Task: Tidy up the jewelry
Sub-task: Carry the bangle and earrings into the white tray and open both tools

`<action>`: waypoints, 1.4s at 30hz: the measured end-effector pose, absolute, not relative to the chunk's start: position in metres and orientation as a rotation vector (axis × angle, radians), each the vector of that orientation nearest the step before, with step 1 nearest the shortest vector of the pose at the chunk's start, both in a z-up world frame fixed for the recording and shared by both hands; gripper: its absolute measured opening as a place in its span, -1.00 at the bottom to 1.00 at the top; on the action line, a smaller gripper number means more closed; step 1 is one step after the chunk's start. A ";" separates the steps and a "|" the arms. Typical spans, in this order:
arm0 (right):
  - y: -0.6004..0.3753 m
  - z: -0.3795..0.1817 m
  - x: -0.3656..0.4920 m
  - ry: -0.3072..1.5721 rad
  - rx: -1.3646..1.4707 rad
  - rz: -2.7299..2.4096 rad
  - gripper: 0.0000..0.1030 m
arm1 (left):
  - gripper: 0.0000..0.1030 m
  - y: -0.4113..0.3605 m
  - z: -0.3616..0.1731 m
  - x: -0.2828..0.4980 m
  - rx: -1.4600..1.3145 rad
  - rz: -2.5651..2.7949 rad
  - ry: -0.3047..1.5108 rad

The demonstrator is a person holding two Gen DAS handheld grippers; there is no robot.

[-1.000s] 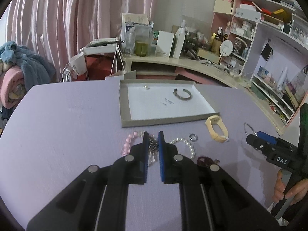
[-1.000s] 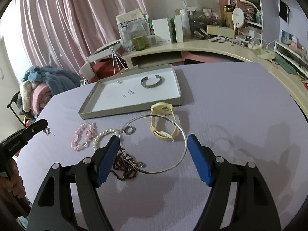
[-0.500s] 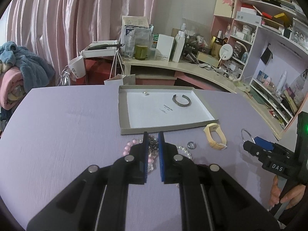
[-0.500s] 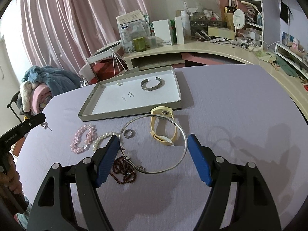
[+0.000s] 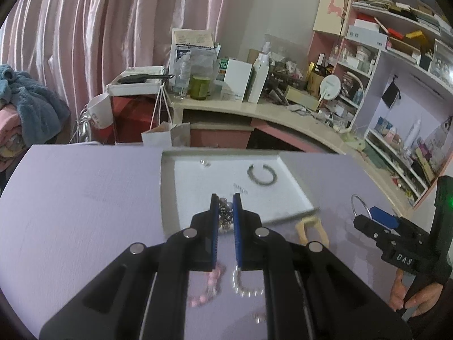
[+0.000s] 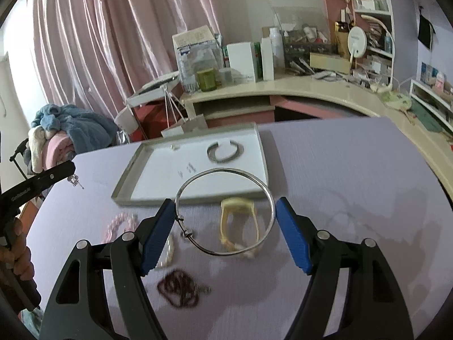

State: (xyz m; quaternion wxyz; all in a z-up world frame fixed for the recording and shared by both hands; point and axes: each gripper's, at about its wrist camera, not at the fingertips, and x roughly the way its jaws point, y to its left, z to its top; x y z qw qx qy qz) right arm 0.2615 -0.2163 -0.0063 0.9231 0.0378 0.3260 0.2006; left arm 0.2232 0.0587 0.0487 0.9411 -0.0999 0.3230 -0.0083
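While the left hand-held gripper [image 5: 225,202] pinches a small dark beaded chain [image 5: 225,212] between nearly closed blue pads above the near edge of the shallow grey tray [image 5: 170,198], the right hand-held gripper [image 6: 225,212] stands wide, spanning a thin silver hoop bangle [image 6: 225,212]. Its left pad seems to touch the bangle's clasp side, though contact on the right is unclear. Loose on the lilac bench [image 6: 354,198] lie a cream plastic bracelet [image 6: 239,226] and blurred pink beads [image 6: 121,223].

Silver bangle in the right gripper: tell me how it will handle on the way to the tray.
The silver bangle looks like thin stiff wire, so probably light and shape-holding. Smooth metal spanning wide-set fingers may slip or pivot. Set on edge, it could roll.
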 end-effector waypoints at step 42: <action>-0.145 -0.040 0.389 0.803 -0.002 0.444 0.45 | 0.03 0.119 -0.004 0.345 -0.250 0.066 0.700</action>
